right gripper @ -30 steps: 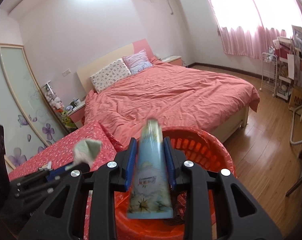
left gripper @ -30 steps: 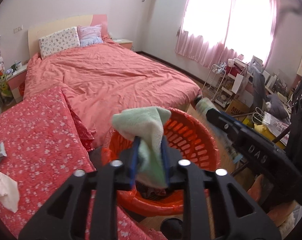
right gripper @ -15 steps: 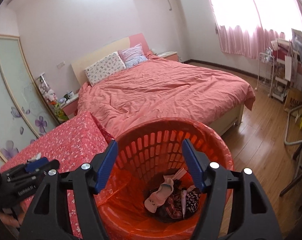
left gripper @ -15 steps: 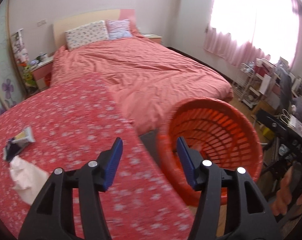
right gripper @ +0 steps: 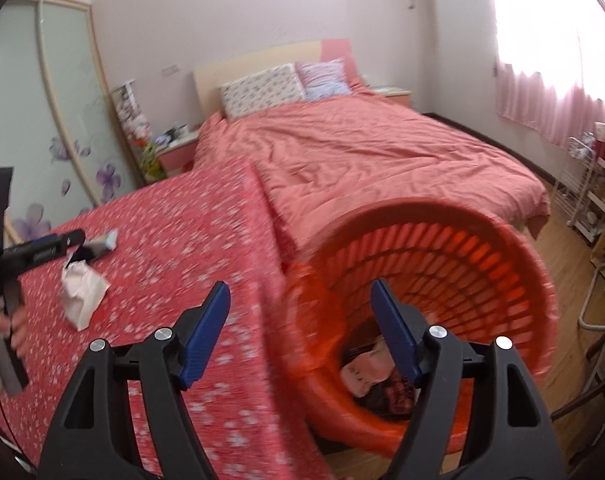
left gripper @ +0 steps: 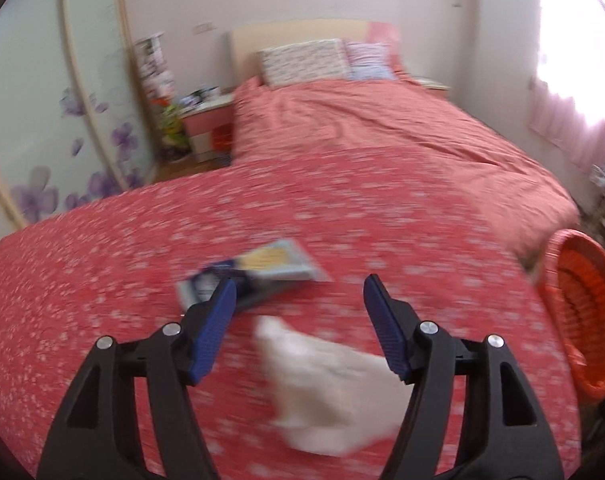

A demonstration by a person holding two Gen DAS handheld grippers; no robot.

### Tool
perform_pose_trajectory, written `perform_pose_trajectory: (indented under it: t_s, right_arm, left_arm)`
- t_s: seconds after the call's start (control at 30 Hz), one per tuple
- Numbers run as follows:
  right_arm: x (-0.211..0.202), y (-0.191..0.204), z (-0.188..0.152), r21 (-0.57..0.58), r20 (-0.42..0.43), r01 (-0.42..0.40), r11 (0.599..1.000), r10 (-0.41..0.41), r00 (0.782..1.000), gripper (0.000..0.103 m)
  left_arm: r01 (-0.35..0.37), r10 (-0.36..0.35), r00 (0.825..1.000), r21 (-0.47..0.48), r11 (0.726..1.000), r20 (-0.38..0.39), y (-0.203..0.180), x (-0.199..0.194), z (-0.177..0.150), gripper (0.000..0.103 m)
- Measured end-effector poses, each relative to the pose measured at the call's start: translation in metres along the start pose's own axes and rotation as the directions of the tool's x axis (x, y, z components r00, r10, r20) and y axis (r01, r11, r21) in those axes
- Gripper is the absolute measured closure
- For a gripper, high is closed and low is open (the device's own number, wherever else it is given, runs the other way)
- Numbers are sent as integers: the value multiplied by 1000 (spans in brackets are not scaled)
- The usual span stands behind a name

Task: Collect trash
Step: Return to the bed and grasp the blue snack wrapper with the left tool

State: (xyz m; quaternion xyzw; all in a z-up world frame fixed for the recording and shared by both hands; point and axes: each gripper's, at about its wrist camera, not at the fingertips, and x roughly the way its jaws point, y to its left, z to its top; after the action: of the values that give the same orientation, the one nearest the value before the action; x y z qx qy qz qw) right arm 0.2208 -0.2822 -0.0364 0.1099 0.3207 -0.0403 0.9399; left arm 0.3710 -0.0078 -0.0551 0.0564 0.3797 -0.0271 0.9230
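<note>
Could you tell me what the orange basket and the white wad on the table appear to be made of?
The orange basket looks like glossy moulded plastic, given its slotted walls. The white wad looks like matte crumpled tissue paper, though blur leaves that uncertain.

My left gripper [left gripper: 298, 308] was spread wide, blue pads [left gripper: 212, 330] apart, nothing between them. My right gripper [right gripper: 300, 320] gaped wide too, empty. My left hand [right gripper: 6, 328] gripped its handle, seen at the right view's edge.
</note>
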Motion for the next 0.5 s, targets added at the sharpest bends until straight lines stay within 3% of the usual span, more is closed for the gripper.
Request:
perform_pose_trajectory:
  t_s: [0.1, 0.33, 0.37, 0.43, 0.5]
  right_arm:
    - [10, 20, -3, -29, -32, -32, 999, 31, 999, 31]
    - [24, 56, -4, -73, -80, -89, 993, 83, 993, 31]
    - [25, 60, -3, -75, -85, -96, 993, 89, 992, 31]
    - [28, 70, -2, -80, -98, -112, 990, 104, 990, 31]
    - [31, 79, -2, -88, -108, -128, 988, 118, 987, 31]
  left_arm:
    - [-32, 31, 999, -9, 999, -35, 26, 21, 0, 38]
    - [-47, 49, 994, 29, 998, -96, 35, 60, 4, 40]
    - [-52, 56, 993, 34, 998, -107, 35, 66, 4, 43]
    - [-48, 52, 990, 34, 998, -134, 38, 74, 2, 64]
    - [-63, 65, 988, 16, 998, -141, 42, 77, 2, 72]
